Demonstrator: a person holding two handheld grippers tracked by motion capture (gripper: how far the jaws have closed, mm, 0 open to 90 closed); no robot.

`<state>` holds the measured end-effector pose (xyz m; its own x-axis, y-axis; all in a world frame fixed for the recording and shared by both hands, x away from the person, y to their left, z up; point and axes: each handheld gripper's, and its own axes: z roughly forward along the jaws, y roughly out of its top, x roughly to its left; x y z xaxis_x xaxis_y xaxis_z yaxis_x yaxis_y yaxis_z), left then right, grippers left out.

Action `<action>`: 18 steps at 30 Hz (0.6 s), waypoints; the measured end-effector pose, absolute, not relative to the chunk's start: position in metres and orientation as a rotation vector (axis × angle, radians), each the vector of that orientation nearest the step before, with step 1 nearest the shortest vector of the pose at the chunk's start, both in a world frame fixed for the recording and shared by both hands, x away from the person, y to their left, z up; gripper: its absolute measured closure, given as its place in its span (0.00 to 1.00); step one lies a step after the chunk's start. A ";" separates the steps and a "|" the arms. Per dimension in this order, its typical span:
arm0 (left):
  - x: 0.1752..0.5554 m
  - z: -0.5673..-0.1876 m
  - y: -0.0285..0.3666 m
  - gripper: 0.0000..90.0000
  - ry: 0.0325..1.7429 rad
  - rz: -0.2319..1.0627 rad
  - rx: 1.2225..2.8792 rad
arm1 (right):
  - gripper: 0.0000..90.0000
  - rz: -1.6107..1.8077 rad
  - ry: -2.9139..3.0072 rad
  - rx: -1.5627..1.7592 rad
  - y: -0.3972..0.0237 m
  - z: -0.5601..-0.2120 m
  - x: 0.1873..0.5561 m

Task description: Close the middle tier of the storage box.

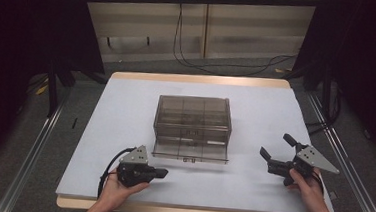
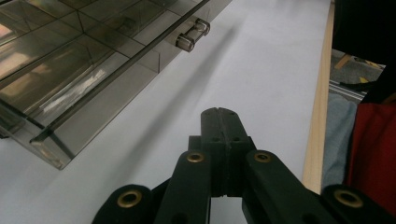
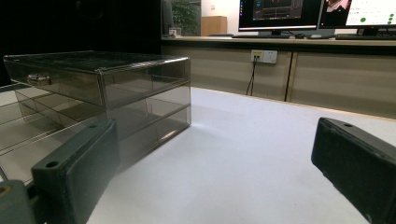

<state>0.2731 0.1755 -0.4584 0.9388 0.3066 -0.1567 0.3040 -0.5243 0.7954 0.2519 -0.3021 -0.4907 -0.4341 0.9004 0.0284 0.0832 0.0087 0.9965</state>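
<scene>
A smoky, see-through drawer box (image 1: 193, 117) stood in the middle of the white worktop (image 1: 271, 112), a little nearer the far edge than the near one. It was a small chest of stacked drawers, each split by thin walls into compartments, and as far as I could see through the tinted plastic every compartment held nothing. The bottom drawer (image 1: 191, 150) was pulled out toward the near edge, its front lip carrying a small metal handle (image 2: 192, 35); its open sections looked bare as well. The left gripper (image 1: 157, 173) rested low by the near edge, toward the near left corner, just beside the drawn-out drawer but apart from it, its fingers (image 2: 219, 122) pressed tight together with nothing between them. The right gripper (image 1: 278, 151) hung near the right edge, well apart from the box, pointed toward it, its fingers (image 3: 77, 170) spread wide and holding nothing. Beyond the far edge, cables hung down a pale wall panel (image 1: 254, 28).
</scene>
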 end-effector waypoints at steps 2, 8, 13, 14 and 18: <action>0.274 -0.458 0.173 1.00 0.419 0.009 2.161 | 0.01 1.499 1.594 1.033 -0.302 -0.491 0.252; 0.277 -0.452 0.167 1.00 0.421 0.006 2.162 | 0.01 1.501 1.595 1.030 -0.302 -0.491 0.252; 0.280 -0.448 0.165 1.00 0.417 0.015 2.180 | 0.01 1.501 1.595 1.032 -0.302 -0.491 0.252; 0.281 -0.447 0.164 1.00 0.424 0.012 2.172 | 0.01 1.500 1.595 1.032 -0.302 -0.491 0.252; 0.284 -0.446 0.159 1.00 0.415 0.004 2.174 | 0.01 1.501 1.595 1.035 -0.302 -0.491 0.252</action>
